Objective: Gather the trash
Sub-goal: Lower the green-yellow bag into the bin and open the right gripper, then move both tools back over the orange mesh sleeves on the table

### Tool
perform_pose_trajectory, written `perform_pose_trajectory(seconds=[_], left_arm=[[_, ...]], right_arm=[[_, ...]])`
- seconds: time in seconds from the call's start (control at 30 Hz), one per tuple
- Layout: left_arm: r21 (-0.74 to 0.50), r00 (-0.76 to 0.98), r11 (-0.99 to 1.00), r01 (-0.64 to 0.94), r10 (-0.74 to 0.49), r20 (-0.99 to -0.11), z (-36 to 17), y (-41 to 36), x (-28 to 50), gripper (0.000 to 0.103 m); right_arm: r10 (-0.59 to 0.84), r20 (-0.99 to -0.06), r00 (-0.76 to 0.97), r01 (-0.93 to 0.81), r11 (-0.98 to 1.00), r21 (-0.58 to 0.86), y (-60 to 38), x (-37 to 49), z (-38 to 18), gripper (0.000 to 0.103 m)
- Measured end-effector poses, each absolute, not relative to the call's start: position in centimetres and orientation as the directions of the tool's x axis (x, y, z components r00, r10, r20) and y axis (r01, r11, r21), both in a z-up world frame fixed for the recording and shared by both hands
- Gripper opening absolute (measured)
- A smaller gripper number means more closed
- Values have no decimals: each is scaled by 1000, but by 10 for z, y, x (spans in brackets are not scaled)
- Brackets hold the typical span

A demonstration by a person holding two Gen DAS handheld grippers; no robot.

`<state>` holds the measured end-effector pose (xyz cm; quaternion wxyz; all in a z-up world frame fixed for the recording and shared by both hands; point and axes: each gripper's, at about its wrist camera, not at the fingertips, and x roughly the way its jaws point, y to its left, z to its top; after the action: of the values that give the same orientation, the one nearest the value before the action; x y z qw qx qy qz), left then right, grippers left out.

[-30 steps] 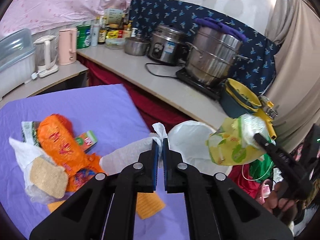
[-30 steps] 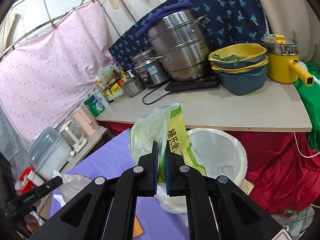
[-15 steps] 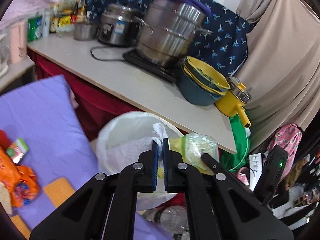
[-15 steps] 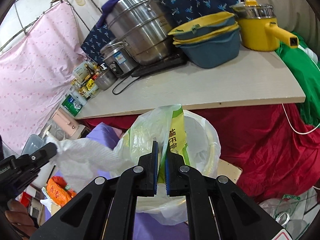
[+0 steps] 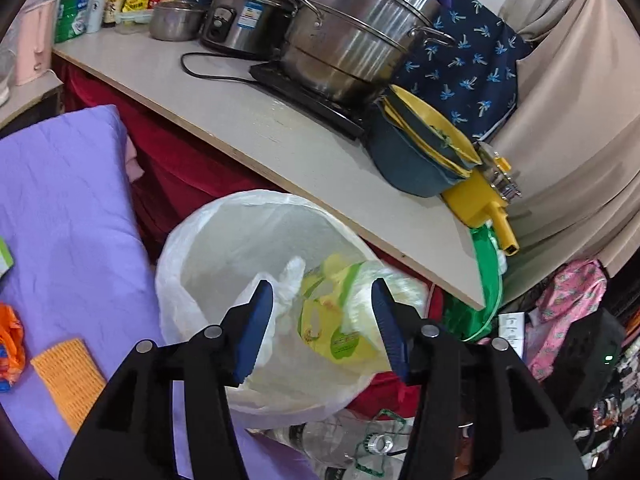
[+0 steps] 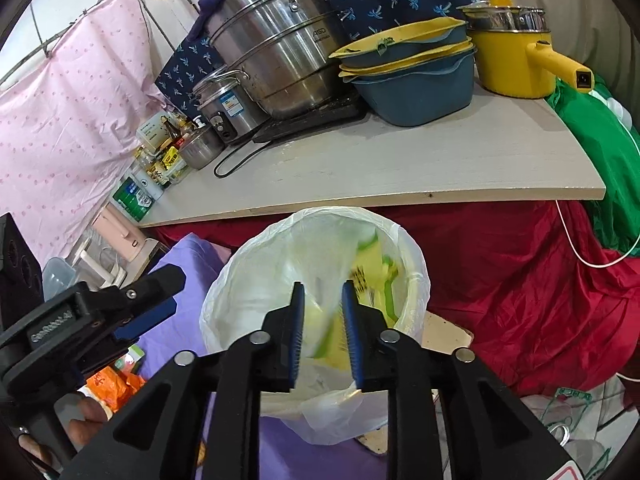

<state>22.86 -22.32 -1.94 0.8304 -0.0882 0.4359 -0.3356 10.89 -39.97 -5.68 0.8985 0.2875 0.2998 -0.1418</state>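
Note:
A trash bin lined with a white bag [image 5: 224,232] [image 6: 416,264] stands beside the purple table. My left gripper [image 5: 322,328] is open above the bin mouth; a white tissue [image 5: 290,284] and a yellow-green plastic bag [image 5: 340,332] lie loose inside the bin between its fingers. My right gripper [image 6: 322,336] is open over the bin, with the yellow-green bag [image 6: 376,276] blurred, falling inside. The left gripper [image 6: 132,304] shows at the left of the right wrist view. More trash sits on the purple cloth: an orange wrapper [image 5: 10,344] and an orange-yellow sponge cloth [image 5: 68,380].
A beige counter [image 5: 256,120] behind the bin holds a big steel steamer pot [image 5: 360,36], a rice cooker [image 5: 244,16], stacked blue and yellow bowls [image 5: 420,152] and a yellow pot [image 6: 516,60]. Red cloth [image 6: 520,280] hangs below. Plastic bottles [image 5: 360,444] lie on the floor.
Both grippers opened over the bin. The tissue left the left gripper and the yellow-green bag left the right one; both dropped into the bin.

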Motion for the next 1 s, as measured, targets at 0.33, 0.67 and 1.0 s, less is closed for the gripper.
perform_pose_trajectory(seconds=[0.33, 0.67, 1.0], left_arm=[[-299, 532, 852, 429, -506, -679, -2, -193, 213, 49], [-238, 589, 895, 377, -429, -685, 4, -156, 191, 49], [-192, 633, 924, 331, -368, -681, 11, -125, 169, 49]], right_arm=[[-63, -610, 790, 371, 841, 393, -372, 106, -34, 30], [-57, -605, 794, 313, 892, 327, -334, 96, -20, 37], [-24, -602, 798, 269, 909, 320, -305, 86, -13, 39]])
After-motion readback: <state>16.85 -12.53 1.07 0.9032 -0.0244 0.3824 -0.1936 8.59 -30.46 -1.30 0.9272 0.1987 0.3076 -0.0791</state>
